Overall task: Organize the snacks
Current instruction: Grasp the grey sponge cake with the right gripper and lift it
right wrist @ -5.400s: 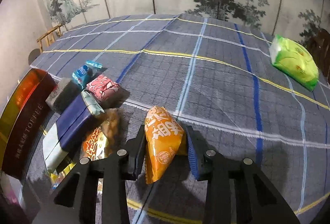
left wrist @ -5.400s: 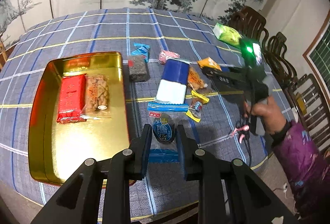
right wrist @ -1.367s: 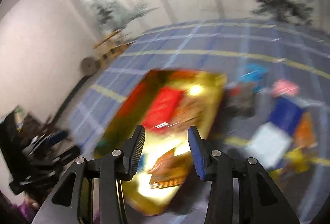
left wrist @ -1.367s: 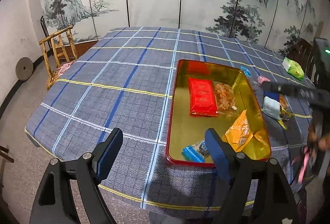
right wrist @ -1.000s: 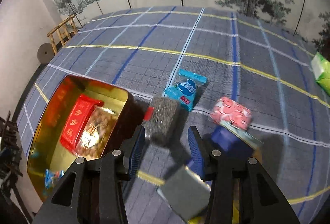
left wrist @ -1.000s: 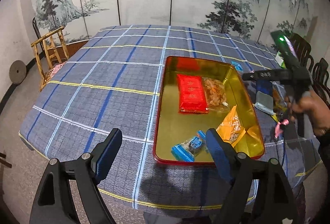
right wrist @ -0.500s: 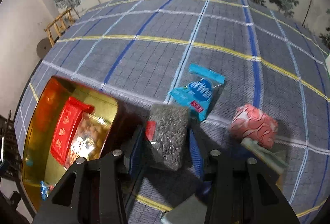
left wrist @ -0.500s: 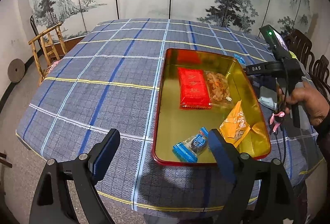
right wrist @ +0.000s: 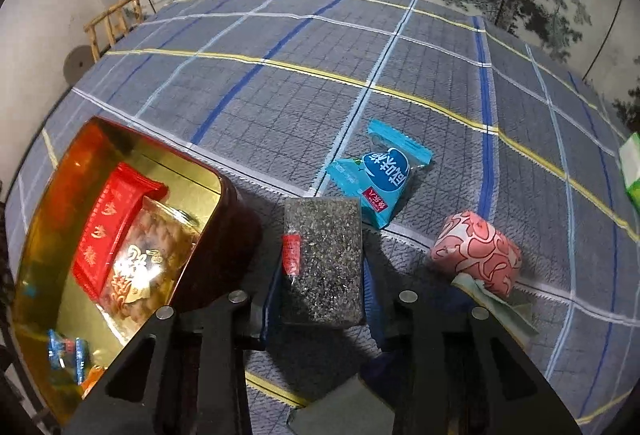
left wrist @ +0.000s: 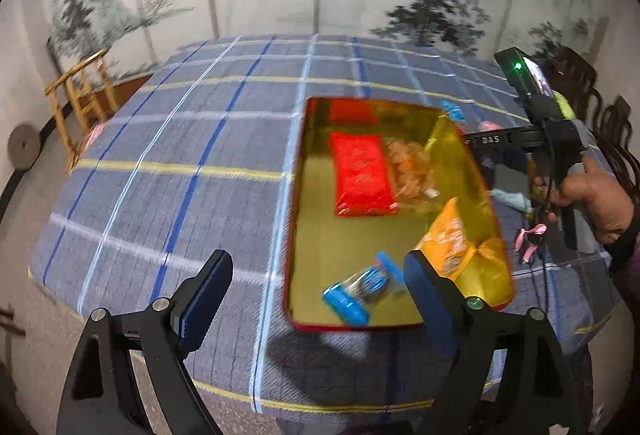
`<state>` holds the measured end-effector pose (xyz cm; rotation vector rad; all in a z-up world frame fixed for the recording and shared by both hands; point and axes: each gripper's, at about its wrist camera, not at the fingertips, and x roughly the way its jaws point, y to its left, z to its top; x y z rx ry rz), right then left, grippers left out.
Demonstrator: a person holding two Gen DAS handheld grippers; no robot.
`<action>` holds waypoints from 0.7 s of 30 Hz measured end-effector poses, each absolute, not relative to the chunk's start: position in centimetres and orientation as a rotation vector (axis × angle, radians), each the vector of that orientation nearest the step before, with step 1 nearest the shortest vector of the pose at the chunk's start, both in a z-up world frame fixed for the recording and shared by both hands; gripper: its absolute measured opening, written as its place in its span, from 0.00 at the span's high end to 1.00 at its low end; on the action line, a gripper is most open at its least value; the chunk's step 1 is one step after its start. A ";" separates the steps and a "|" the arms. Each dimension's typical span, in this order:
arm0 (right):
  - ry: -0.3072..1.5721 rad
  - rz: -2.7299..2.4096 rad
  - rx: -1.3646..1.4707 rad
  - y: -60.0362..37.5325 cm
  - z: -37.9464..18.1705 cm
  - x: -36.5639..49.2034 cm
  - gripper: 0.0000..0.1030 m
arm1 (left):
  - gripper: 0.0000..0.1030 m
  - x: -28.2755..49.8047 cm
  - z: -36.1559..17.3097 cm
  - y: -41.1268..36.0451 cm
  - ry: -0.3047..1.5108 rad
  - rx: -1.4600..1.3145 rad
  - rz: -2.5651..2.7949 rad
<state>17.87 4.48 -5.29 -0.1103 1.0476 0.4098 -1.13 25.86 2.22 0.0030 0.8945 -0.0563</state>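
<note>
- Black-speckled snack block (right wrist: 324, 259) lies on the table (right wrist: 280, 103) between the pads of the right hand-held gripper (right wrist: 320, 309), whose jaws are closing around it; whether the pads already press on it cannot be told.
- Left hand-held gripper (left wrist: 316, 289) hangs spread wide above the near table edge, nothing between its jaws.
- Gold tin (left wrist: 316, 235) sits just left of the speckled block and holds a blue candy (left wrist: 356, 293), an orange packet (left wrist: 452, 239), a red packet (left wrist: 360, 175) and a clear biscuit pack (left wrist: 412, 167).
- Pink wrapped sweet (right wrist: 478, 253) lies to the right of the block.
- Teal packet (right wrist: 380, 175) lies just beyond the block.
</note>
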 end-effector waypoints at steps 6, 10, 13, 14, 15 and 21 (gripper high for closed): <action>0.897 0.473 0.106 -2.2 -0.4 14.3 0.65 | 0.16 1.1 6.6 23.0 0.819 0.062 -0.220; 0.807 0.309 0.067 -9.4 1.1 10.2 0.65 | 0.05 5.5 8.1 19.8 0.830 0.035 -0.362; 0.813 0.166 0.015 -14.3 -0.4 8.7 0.65 | 0.05 10.2 7.7 16.3 0.889 0.018 -0.470; 0.824 0.138 0.020 -15.6 -1.0 8.5 0.65 | 0.05 12.0 7.3 14.6 0.916 0.043 -0.496; 0.839 0.104 0.026 -17.2 -2.0 8.2 0.65 | 0.05 13.0 6.9 13.5 0.927 0.068 -0.506; 0.847 0.041 0.076 -22.2 -4.6 7.4 0.65 | 0.06 20.9 3.5 7.2 0.993 0.228 -0.519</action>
